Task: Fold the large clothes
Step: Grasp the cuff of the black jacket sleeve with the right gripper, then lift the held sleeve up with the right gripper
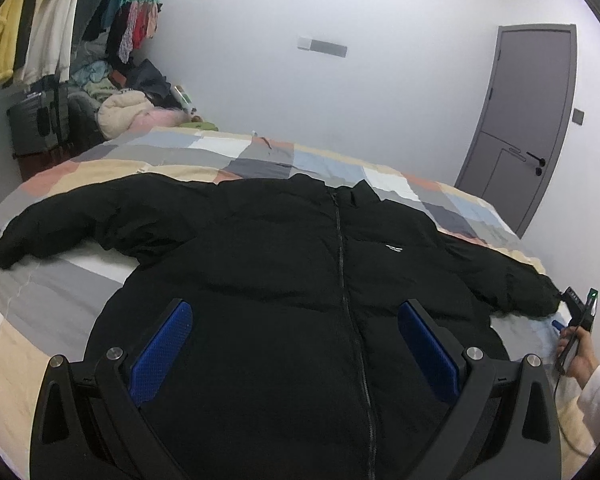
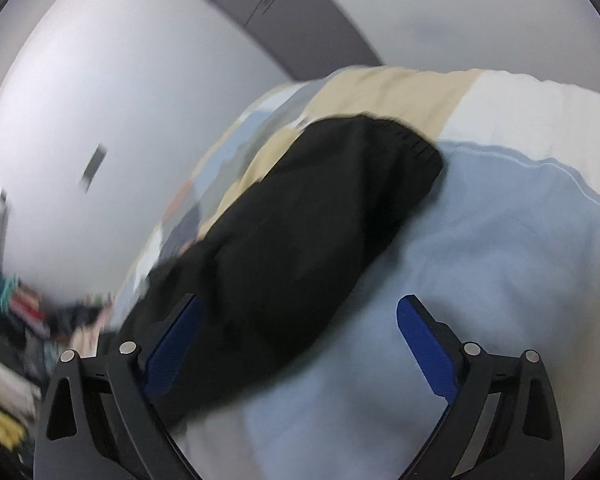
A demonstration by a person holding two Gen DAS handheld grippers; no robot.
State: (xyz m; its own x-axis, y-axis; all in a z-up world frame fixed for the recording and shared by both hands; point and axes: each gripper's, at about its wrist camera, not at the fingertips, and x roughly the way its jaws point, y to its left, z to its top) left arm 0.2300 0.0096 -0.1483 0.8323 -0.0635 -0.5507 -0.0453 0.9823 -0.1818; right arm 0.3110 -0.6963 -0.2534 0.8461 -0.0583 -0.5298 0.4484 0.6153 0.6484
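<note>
Left gripper (image 1: 296, 344): we hold it above the jacket's lower front, jaws spread wide, nothing gripped.
Jacket (image 1: 260, 248): black, zipped, lying flat on the patchwork bed (image 1: 60, 292), sleeves stretched outward.
Right gripper (image 2: 300, 344): we hover it over the right sleeve (image 2: 300, 220), jaws released; the view is blurred.

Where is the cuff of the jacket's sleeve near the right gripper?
In the right wrist view the cuff lies on the patchwork bedspread, ahead of the open right gripper.
</note>
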